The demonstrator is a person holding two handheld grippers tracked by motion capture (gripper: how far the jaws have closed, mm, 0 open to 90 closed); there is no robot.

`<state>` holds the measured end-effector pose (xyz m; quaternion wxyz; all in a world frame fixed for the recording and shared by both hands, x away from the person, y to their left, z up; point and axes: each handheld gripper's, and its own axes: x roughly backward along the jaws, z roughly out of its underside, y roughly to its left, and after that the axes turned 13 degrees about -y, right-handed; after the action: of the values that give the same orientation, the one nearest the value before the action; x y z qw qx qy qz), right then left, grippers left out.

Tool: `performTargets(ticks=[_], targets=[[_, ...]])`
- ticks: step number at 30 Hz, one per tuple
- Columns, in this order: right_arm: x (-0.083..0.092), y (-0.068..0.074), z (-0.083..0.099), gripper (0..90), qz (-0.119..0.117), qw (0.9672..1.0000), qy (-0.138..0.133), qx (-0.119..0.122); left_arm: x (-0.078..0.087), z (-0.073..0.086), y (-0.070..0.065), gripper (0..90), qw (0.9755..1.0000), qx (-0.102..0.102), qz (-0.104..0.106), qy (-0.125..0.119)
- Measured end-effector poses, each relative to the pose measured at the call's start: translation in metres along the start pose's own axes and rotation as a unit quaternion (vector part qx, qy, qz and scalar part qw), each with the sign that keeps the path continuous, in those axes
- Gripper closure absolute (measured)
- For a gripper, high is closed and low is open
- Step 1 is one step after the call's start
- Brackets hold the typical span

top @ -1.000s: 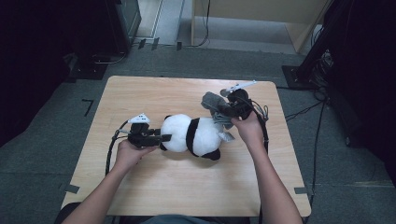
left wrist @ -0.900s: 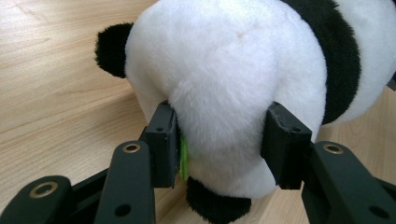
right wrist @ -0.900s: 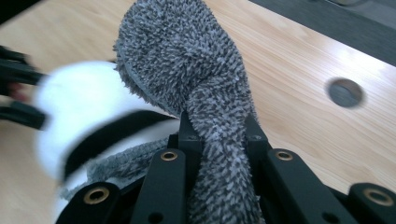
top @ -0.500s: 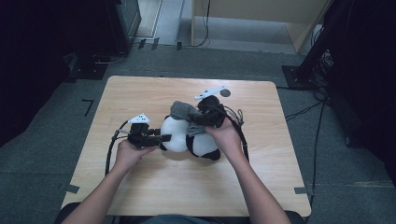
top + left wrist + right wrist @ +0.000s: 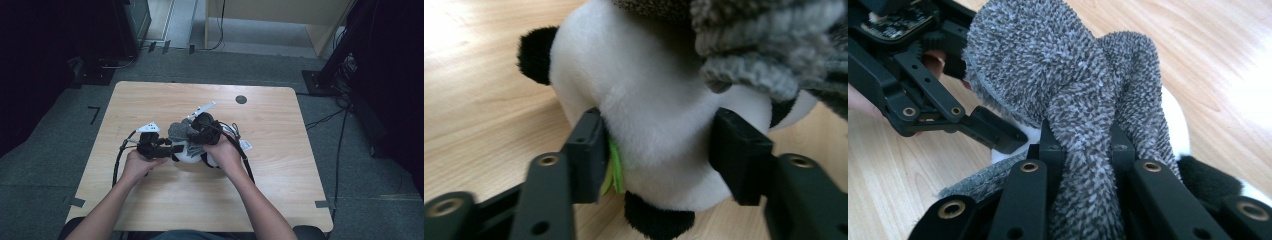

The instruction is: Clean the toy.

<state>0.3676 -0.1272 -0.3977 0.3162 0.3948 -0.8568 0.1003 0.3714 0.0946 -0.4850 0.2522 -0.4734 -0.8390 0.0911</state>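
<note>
— Where is the panda toy (image 5: 192,152) now?

— In the middle of the table (image 5: 280,165), lying between the two hands. The left tongs (image 5: 659,150) stand on either side of its white body; their jaws have just been opening, and although the plush is between them, the pads sit at its sides without squeezing it.

— And the right tongs (image 5: 1080,145)?

— They are clamped together on a grey knitted cloth (image 5: 1048,75), a fold of it pinched between the jaws. From above, the cloth (image 5: 181,131) hangs right over the panda, touching its top, just beside the left tongs (image 5: 172,149).

— Does the cloth cover the toy?

— Partly: in the left gripper view the grey cloth (image 5: 769,45) drapes over the upper white fur, while the black ear and foot stay bare.
</note>
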Motion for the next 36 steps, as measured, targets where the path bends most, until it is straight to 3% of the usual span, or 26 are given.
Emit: performTargets(ticks=[4, 8, 12, 17, 19, 21, 24, 30, 33, 36], targets=[[-0.004, -0.002, 0.002, 78.1, -0.006, 1.0, 0.004, -0.005, -0.004, 0.002, 0.002, 29.6, 0.9998, -0.016, 0.008, -0.004], [-0.005, -0.009, 0.004, 78.3, -0.012, 0.9997, 0.001, -0.02, -0.007, 0.005, 0.005, 23.9, 0.9997, -0.011, 0.018, -0.012], [-0.007, -0.014, 0.006, 78.4, -0.026, 0.999, -0.004, -0.036, -0.012, 0.012, 0.005, 16.3, 0.9979, -0.054, 0.037, 0.0], [-0.008, -0.014, 0.006, 78.5, -0.02, 0.9992, -0.004, -0.034, -0.016, 0.014, 0.005, 13.0, 0.9983, -0.042, 0.041, -0.001], [-0.009, -0.015, 0.006, 78.6, -0.022, 0.9991, -0.005, -0.037, -0.023, 0.018, 0.005, 6.3, 0.9989, -0.025, 0.037, 0.012], [-0.01, -0.014, 0.007, 78.7, -0.024, 0.999, -0.005, -0.037, -0.031, 0.024, 0.0, 2.3, 0.9986, -0.034, 0.025, 0.032], [-0.01, -0.011, 0.007, 78.6, -0.018, 0.9994, -0.002, -0.029, -0.027, 0.025, -0.003, 9.3, 0.9989, -0.043, 0.012, 0.012], [0.001, -0.014, -0.001, 78.4, -0.009, 0.9988, -0.021, -0.044, -0.02, 0.021, -0.007, 28.5, 0.9991, -0.04, 0.005, -0.013], [0.006, -0.011, -0.01, 78.1, -0.003, 0.9983, -0.041, -0.042, -0.02, 0.021, -0.011, 30.9, 0.9985, -0.051, 0.001, -0.017], [-0.003, -0.003, -0.015, 77.5, 0.0, 0.9991, -0.032, -0.028, -0.019, 0.02, -0.012, 31.8, 0.9989, -0.044, -0.003, -0.017]])
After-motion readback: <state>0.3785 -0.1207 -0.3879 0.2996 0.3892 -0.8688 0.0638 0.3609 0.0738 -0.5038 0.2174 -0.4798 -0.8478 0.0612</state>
